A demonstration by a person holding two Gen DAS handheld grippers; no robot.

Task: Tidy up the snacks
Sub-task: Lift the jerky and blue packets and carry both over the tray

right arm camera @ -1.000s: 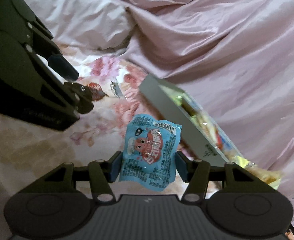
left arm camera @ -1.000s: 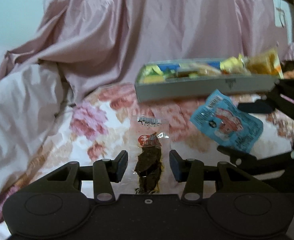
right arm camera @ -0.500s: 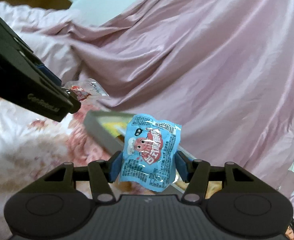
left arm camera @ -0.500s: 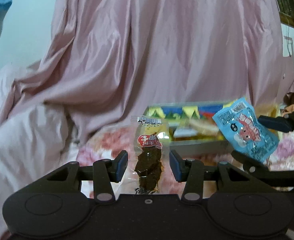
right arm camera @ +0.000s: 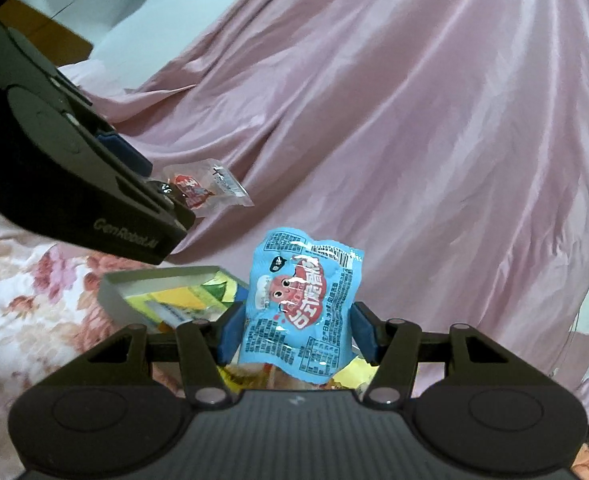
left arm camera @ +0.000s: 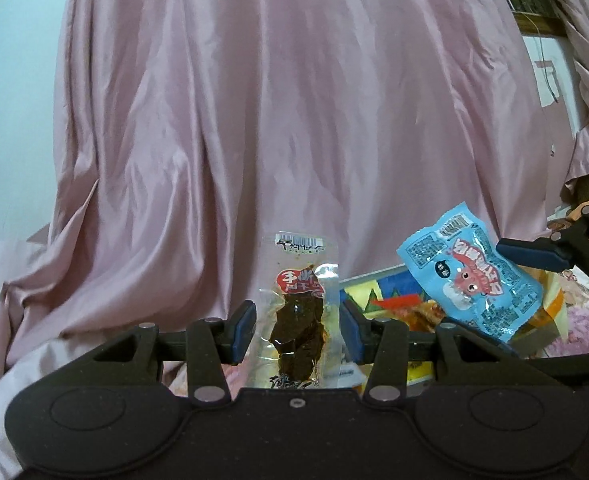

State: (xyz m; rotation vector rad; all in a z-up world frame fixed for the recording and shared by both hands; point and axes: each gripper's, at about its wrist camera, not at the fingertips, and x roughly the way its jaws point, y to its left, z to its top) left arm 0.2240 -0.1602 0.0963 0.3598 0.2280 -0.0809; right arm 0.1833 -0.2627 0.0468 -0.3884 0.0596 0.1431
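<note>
Both packets had come up off the floral bedspread (right arm camera: 22, 312) over that last second: left gripper (left arm camera: 296, 330) pinching the clear jerky packet (left arm camera: 300, 312), right gripper (right arm camera: 294, 332) pinching the blue packet (right arm camera: 300, 312), both above the snack box (right arm camera: 134, 286). Looked ready to drop in.

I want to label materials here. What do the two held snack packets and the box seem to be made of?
Clear packet: glossy transparent plastic film; the dark snack shows through. Blue packet: shiny printed plastic film, with glare and crinkles. Box: probably matte grey cardboard or thin board; stiff flat walls, but not certain.
</note>
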